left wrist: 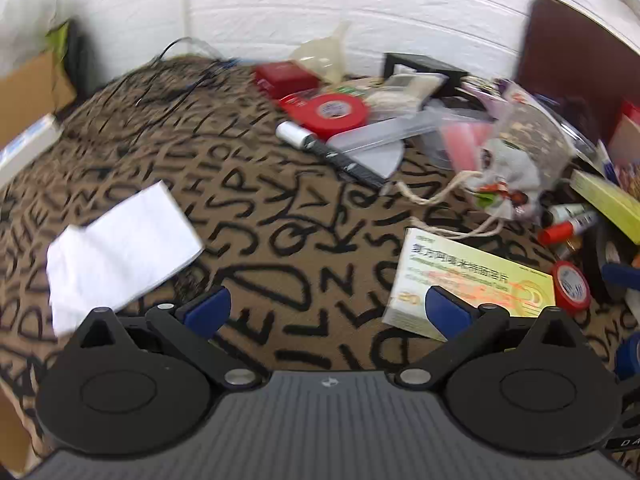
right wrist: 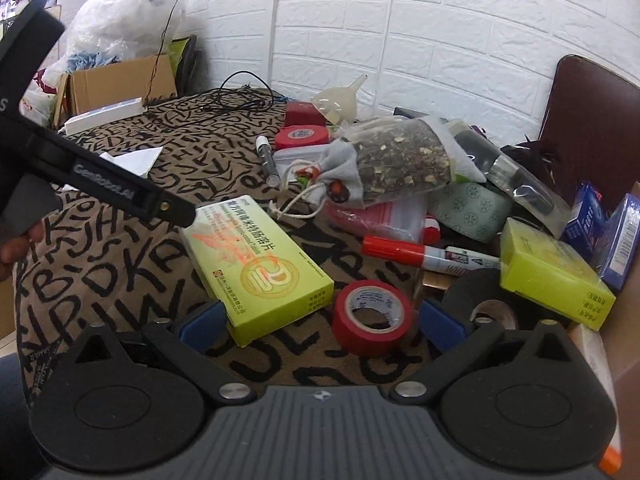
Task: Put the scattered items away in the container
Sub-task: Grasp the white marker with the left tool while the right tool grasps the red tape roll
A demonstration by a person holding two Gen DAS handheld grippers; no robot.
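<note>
A yellow-green medicine box (left wrist: pixel 476 284) lies on the letter-patterned cloth, just ahead of my left gripper's right finger; it also shows in the right wrist view (right wrist: pixel 256 268). My left gripper (left wrist: pixel 326 312) is open and empty above the cloth. My right gripper (right wrist: pixel 320 324) is open and empty, with a small red tape roll (right wrist: pixel 372 316) between its fingertips and the box by its left finger. The left gripper's body (right wrist: pixel 96 188) reaches in from the left of the right wrist view. A cardboard container's wall (right wrist: pixel 628 312) stands at the far right.
A white folded paper (left wrist: pixel 120 248) lies left. A pile sits at the back right: large red tape (left wrist: pixel 332 112), drawstring pouch (right wrist: pixel 340 180), bag of dried herbs (right wrist: pixel 404 160), red-capped marker (right wrist: pixel 416 254), black tape roll (right wrist: pixel 480 300), second yellow-green box (right wrist: pixel 552 268), blue boxes (right wrist: pixel 600 224). A dark chair back (right wrist: pixel 588 120) stands behind.
</note>
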